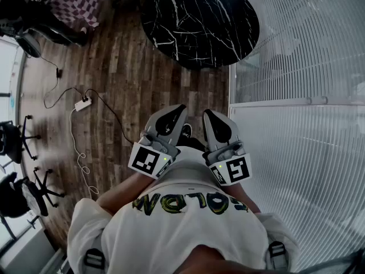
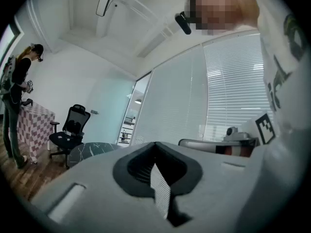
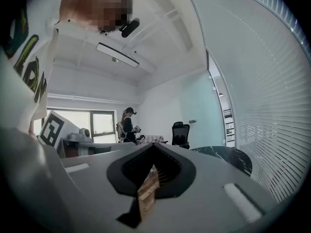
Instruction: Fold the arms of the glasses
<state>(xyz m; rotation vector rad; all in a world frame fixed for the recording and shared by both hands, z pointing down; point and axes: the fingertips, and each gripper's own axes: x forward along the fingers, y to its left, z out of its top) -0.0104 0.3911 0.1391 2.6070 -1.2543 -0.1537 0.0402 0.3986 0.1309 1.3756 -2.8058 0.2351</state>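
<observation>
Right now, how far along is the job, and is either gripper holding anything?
Done: nothing visible; no glasses show in any view. In hand: nothing; the left gripper and right gripper are both shut and empty, held level by the person's white shirt. Left: the whole job, starting with finding the glasses; the black marble table lies ahead.

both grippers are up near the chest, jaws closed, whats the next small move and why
Probably look around to find the glasses before moving either gripper. No view shows them, not even on the black marble table ahead, and the left gripper and right gripper are both shut and empty.
</observation>
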